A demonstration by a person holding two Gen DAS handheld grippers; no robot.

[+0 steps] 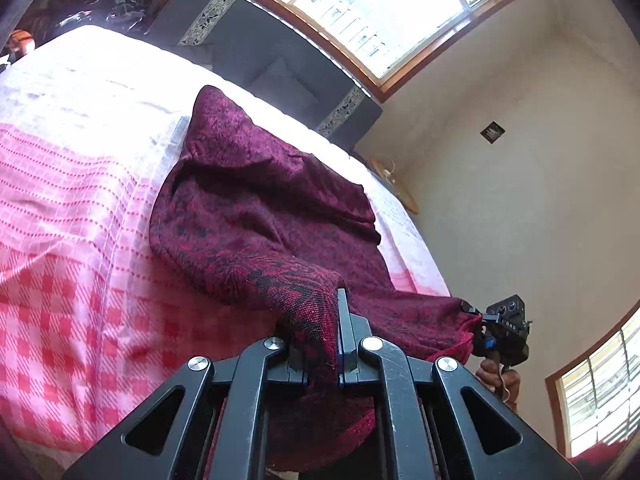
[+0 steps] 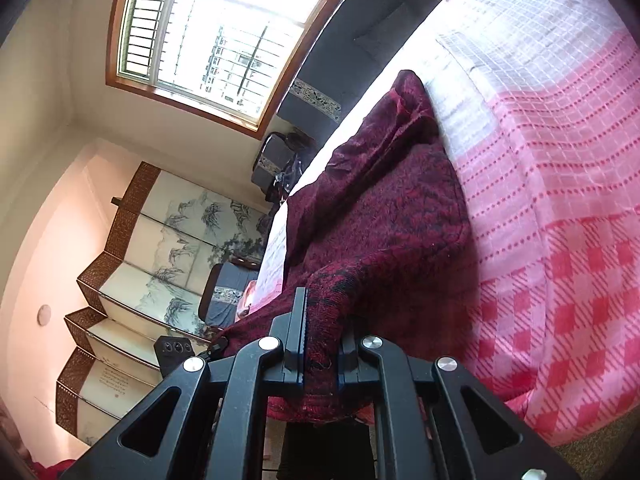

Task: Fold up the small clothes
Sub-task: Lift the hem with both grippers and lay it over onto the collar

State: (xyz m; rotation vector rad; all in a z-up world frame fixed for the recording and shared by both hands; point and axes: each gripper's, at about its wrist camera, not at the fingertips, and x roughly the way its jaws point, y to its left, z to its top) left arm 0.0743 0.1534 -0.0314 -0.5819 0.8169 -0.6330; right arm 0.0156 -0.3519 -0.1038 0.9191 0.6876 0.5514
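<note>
Gripping both near corners of the maroon garment [image 1: 260, 208], we have left gripper [image 1: 320, 336] and right gripper [image 2: 324, 340] clamped shut on cloth; its body trails away across the checked bedspread [image 1: 72, 208], toward the headboard [image 1: 256, 48].

Garment [image 1: 260, 208] dark maroon, black and red woven pattern. Bedsheet [image 1: 72, 208] pink-white: red checks near edge, dotted stripes mid, white grid further off. Both grippers black, silver bolts. Headboard [image 1: 256, 44] dark grey with patterned bands. Window frame [image 2: 192, 104] brown.
</note>
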